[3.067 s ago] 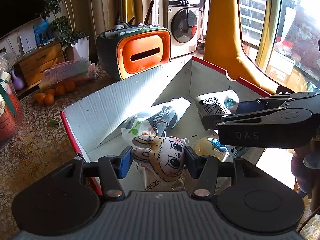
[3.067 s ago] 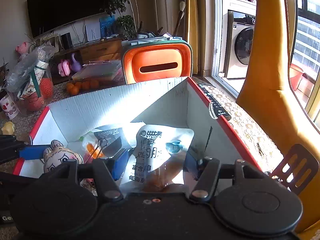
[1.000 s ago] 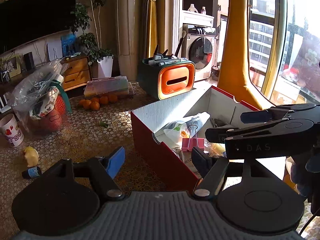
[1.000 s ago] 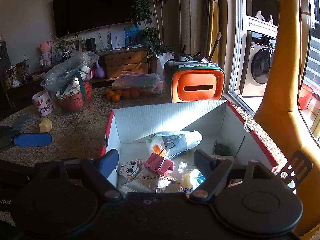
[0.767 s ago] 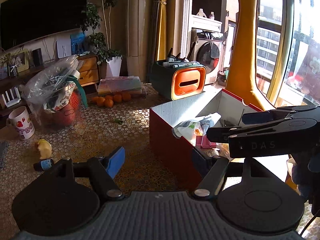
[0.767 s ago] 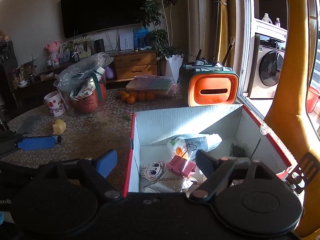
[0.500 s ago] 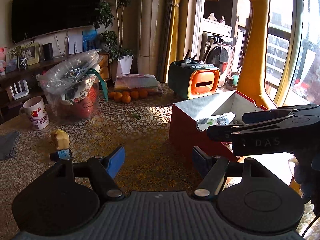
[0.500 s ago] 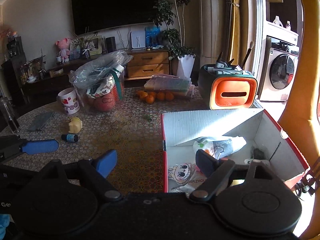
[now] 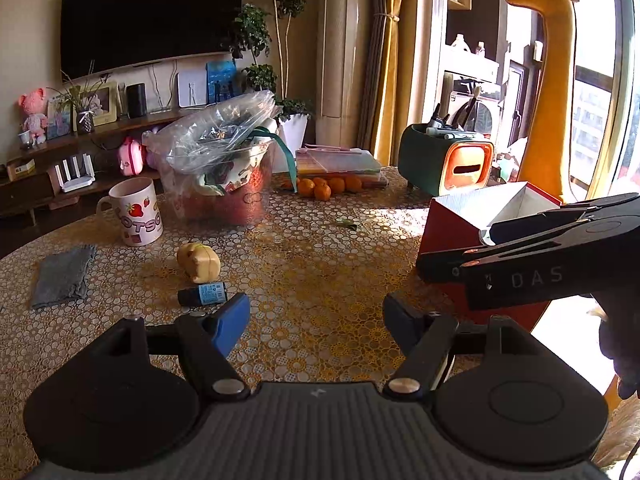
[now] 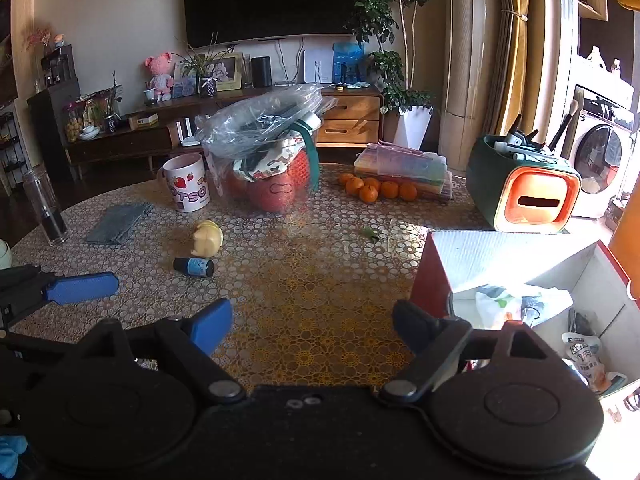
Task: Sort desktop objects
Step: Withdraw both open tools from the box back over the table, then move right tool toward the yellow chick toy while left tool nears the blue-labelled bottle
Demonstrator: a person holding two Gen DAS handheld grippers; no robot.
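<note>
Your left gripper (image 9: 316, 318) points forward and down, jaws parted with nothing between them. Your right gripper (image 10: 312, 326) tilts down likewise, jaws spread wide, empty between. Seen from the left wrist, the right gripper reaches in at three o'clock, side-on.

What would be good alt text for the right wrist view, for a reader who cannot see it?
The open, empty right gripper hovers over a patterned table, its jaws opening. Ahead lie a small dark bottle and a yellow toy; a red box holding snack packets stands at right. The left gripper's blue fingertip enters from the left.
</note>
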